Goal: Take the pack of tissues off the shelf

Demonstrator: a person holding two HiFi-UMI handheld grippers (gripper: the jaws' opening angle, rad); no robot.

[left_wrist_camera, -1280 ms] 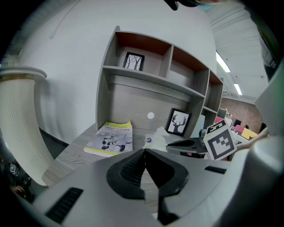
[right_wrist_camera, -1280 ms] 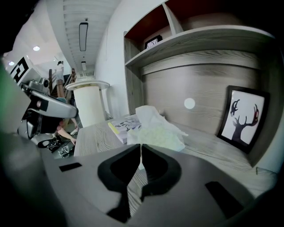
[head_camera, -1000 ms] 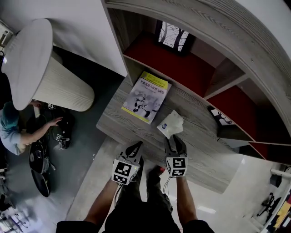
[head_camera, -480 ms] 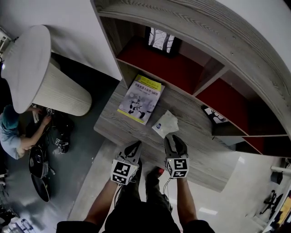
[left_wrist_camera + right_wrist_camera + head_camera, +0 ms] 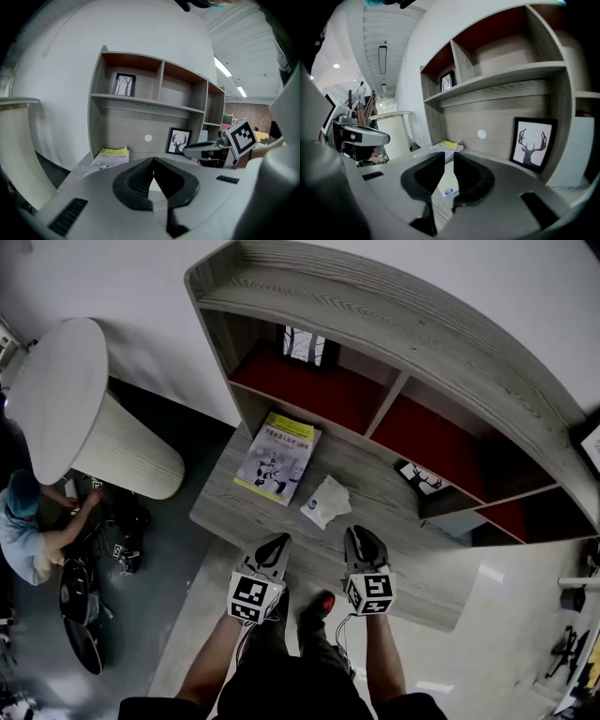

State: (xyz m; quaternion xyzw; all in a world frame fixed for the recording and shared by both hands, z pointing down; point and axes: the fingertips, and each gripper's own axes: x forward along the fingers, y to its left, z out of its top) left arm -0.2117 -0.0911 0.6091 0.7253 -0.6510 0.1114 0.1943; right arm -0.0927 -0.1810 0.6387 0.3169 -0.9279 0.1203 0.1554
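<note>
A pale grey wooden shelf unit (image 5: 450,352) stands against a white wall. On its wide lower ledge (image 5: 244,514) the pack of tissues (image 5: 325,502) lies flat, with a yellow-topped booklet (image 5: 277,457) just to its left and a framed deer picture (image 5: 422,479) well to its right. On the near side of the pack, the left gripper (image 5: 278,542) hangs to its left with jaws pressed together on nothing, while the right gripper (image 5: 359,535), just right of it, has jaws that have just been closing yet stand narrowly apart and empty.
</note>
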